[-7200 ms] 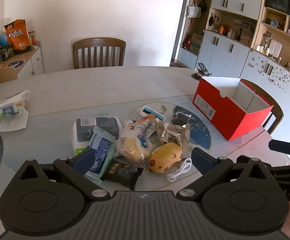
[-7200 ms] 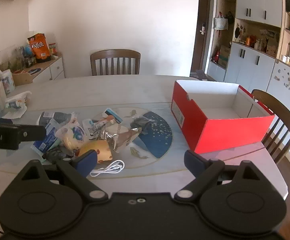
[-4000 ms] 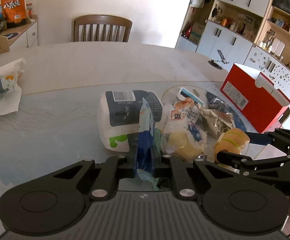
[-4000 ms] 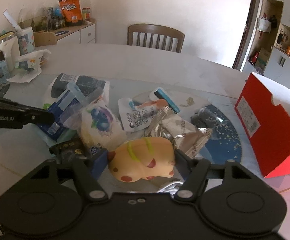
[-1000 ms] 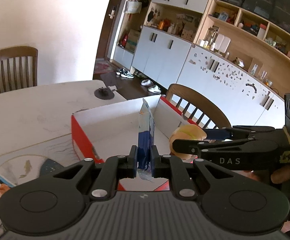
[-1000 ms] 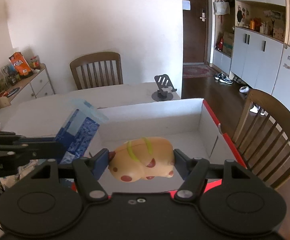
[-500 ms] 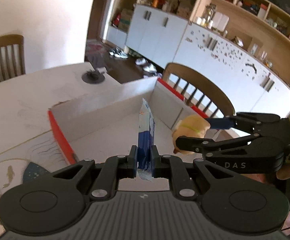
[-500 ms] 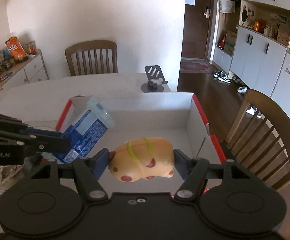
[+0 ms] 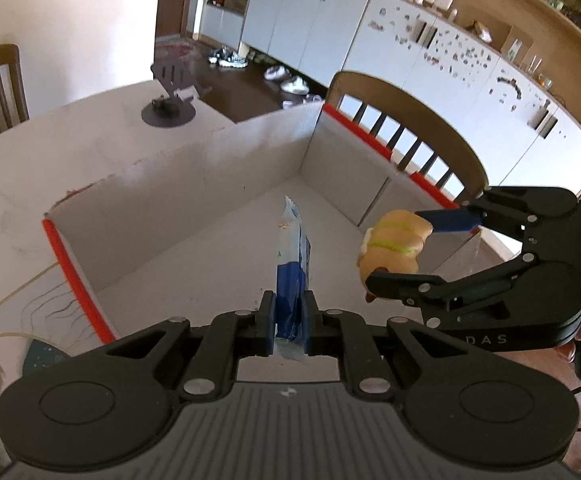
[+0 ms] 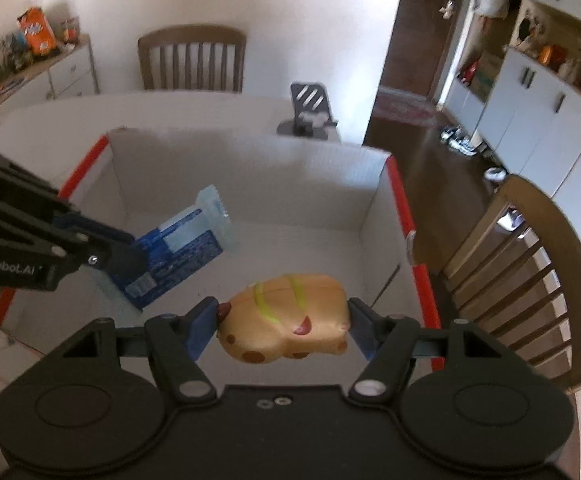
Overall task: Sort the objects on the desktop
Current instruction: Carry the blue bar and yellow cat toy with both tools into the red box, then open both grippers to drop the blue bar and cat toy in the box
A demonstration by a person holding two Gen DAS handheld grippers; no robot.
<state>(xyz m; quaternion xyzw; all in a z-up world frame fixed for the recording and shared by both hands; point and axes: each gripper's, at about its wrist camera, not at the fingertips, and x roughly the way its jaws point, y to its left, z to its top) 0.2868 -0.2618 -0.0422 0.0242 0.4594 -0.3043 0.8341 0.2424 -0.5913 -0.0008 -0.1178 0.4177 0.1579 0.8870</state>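
Observation:
My left gripper [image 9: 289, 322] is shut on a blue and white snack packet [image 9: 292, 256], held upright over the inside of the red box [image 9: 72, 268]. The packet also shows in the right wrist view [image 10: 178, 252], with the left gripper [image 10: 126, 258] at the left. My right gripper [image 10: 282, 322] is shut on a yellow spotted plush toy [image 10: 284, 322] and holds it above the box floor near the box's right wall [image 10: 400, 200]. In the left wrist view the toy [image 9: 394, 246] hangs in the right gripper [image 9: 402, 246], to the right of the packet. The box holds nothing on its white floor.
A wooden chair [image 10: 530, 280] stands right behind the box's right side. A dark phone stand [image 10: 308, 114] sits on the table beyond the box. Another chair [image 10: 192, 62] is at the far side of the table. A sideboard with snacks [image 10: 30, 60] is at the far left.
Both grippers have moved forward and lower over the box, so its white inside fills more of both views. Each still holds its object as before.

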